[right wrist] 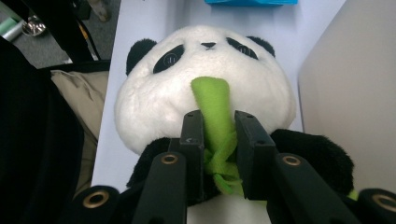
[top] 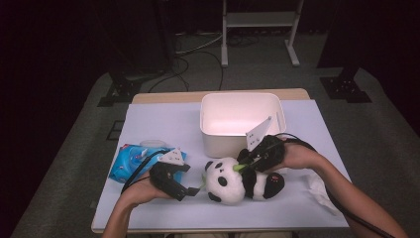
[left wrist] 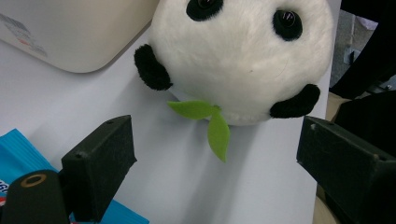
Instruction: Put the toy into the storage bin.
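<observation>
1. here the panda plush [top: 240, 179] lies on its back on the white table cover [top: 163, 124], just in front of the white bin [top: 241, 122]
2. the right gripper [right wrist: 219, 135] is clenched on the green bamboo stalk [right wrist: 214, 105] at the panda's chest, jaws squeezing the felt from both sides, probably because it gives a firmer hold than the round body
3. the left gripper [left wrist: 215, 154] rests released just beside the panda's head, jaws wide apart and touching nothing, likely waiting to steady the toy
4. a green leaf [left wrist: 208, 122] pokes out toward it
5. the blue packet [top: 130, 159] sits behind the left hand, out of the way
</observation>
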`<action>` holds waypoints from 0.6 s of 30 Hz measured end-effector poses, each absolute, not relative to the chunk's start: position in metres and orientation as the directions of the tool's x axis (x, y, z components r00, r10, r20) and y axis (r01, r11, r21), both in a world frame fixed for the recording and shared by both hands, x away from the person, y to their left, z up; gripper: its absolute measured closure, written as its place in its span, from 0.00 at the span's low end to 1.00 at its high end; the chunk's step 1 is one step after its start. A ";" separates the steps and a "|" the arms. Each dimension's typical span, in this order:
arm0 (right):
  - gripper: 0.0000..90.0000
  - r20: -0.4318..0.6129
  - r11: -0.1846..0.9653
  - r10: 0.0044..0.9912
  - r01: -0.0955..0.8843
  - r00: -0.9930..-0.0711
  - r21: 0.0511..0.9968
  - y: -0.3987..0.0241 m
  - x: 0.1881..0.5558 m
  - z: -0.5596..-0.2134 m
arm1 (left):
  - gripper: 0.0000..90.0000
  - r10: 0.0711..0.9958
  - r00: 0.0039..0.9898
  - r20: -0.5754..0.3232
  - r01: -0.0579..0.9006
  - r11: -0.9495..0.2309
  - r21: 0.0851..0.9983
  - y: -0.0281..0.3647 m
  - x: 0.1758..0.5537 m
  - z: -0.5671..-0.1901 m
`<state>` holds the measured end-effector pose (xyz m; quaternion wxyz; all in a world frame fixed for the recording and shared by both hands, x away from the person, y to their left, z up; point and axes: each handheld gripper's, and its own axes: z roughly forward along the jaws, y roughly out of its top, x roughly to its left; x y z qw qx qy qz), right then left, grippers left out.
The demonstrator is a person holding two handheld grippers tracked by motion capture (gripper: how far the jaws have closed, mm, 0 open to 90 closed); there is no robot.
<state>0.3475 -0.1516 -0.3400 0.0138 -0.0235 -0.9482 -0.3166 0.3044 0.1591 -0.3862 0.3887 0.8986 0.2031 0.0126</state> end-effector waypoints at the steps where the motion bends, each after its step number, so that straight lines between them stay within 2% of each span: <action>1: 0.82 0.041 0.797 0.035 0.053 -0.999 0.602 -0.152 0.348 -0.340 | 0.12 0.376 0.917 -0.135 0.356 -0.616 0.703 0.159 0.304 -0.386; 18: 0.84 0.049 0.776 0.023 0.049 -0.999 0.629 -0.154 0.350 -0.333 | 0.12 0.389 0.909 -0.152 0.376 -0.605 0.702 0.163 0.305 -0.394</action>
